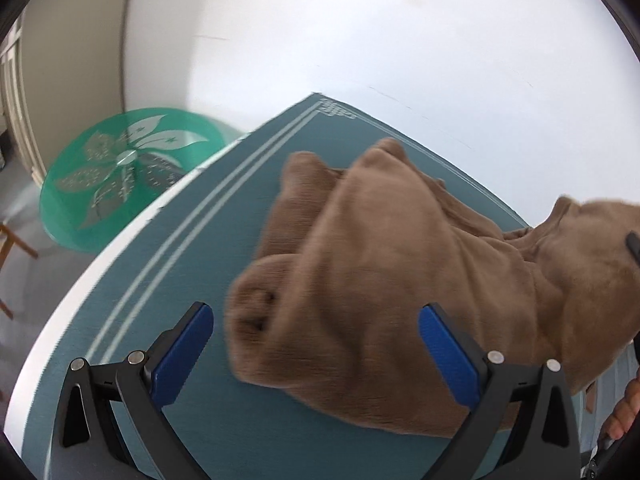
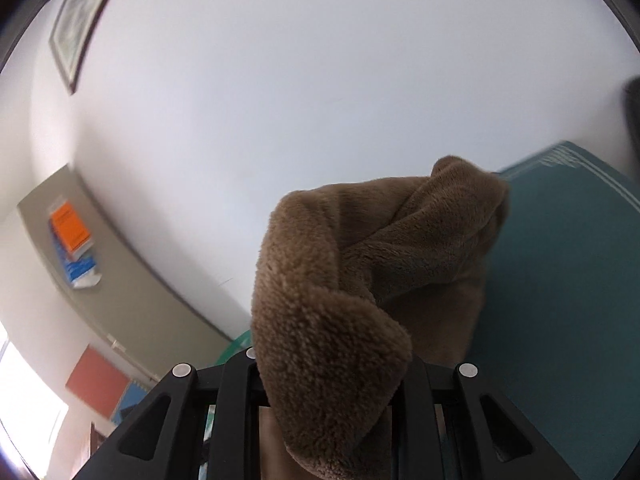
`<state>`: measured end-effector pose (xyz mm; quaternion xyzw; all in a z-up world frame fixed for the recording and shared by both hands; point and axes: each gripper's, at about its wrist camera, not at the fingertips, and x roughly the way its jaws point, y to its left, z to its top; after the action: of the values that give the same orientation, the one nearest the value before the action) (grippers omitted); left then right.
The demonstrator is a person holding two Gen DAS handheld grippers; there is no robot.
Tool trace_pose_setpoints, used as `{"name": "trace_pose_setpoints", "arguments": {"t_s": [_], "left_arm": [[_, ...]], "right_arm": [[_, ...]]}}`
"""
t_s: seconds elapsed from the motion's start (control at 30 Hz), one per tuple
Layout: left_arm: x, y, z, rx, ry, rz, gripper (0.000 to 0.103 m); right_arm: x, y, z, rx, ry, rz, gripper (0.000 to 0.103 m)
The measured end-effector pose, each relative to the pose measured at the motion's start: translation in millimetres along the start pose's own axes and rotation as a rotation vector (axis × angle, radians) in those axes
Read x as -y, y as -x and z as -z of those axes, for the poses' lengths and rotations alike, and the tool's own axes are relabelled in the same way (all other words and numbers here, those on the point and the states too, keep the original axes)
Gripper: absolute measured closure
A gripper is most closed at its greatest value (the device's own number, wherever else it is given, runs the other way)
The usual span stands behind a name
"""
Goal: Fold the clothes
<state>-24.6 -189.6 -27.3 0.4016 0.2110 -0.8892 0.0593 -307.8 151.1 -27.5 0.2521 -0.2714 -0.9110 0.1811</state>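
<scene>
On my left wrist feed, the left gripper hangs over the table with its 2 blue pads spread wide and nothing pinched between them. The brown fleece garment lies bunched on the teal mat, with 1 rumpled lobe reaching in between the open fingers without touching either pad, as far as I can tell. The mat has pale stripes along its edge and covers a white table. Past the table's edge I see a round green glass tabletop with a white flower design. At the right edge of this view the cloth rises off the mat toward a dark bit of the other tool, and a hand shows at the lower right corner.

On my right wrist feed, the right gripper has its jaws drawn close together, pinching a thick fold of the same brown garment. The fleece bulges up over the fingers and hides the pads. The rest drapes down toward the teal mat on the right. Behind it are a white wall, a framed picture at upper left and a shelf with an orange book.
</scene>
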Motion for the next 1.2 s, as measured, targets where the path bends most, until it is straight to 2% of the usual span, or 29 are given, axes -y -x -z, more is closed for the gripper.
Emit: {"name": "trace_pose_setpoints", "arguments": {"t_s": [0.2,0.43,0.57,0.67,0.87,0.97,1.0,1.07,1.13,1.2], "left_arm": [[-41,5,2,-0.005,0.074,-0.015,0.000],[-81,8,4,-0.003,0.152,-0.027,0.000],[-91,13,4,0.014,0.158,-0.020,0.000],[-100,17,5,0.025,0.175,-0.017,0.000],[-115,23,6,0.042,0.204,-0.018,0.000],[-116,24,7,0.038,0.207,-0.013,0.000],[-116,24,7,0.037,0.208,-0.011,0.000],[-115,29,7,0.044,0.203,-0.010,0.000],[-114,34,5,0.060,0.197,-0.017,0.000],[-114,42,1,0.080,0.202,-0.020,0.000]], "right_arm": [[-68,-45,18,-0.064,0.065,-0.101,0.079],[-132,-104,66,-0.187,0.154,-0.168,0.079],[-163,-121,116,-0.278,0.233,-0.163,0.079],[-172,-132,138,-0.332,0.293,-0.146,0.079],[-170,-147,152,-0.405,0.467,-0.069,0.078],[-178,-150,156,-0.397,0.555,-0.044,0.077],[-178,-148,157,-0.400,0.566,-0.048,0.074],[-179,-141,160,-0.418,0.567,-0.088,0.061],[-160,-126,155,-0.438,0.542,-0.173,0.037],[-154,-107,155,-0.446,0.541,-0.234,0.036]]}}
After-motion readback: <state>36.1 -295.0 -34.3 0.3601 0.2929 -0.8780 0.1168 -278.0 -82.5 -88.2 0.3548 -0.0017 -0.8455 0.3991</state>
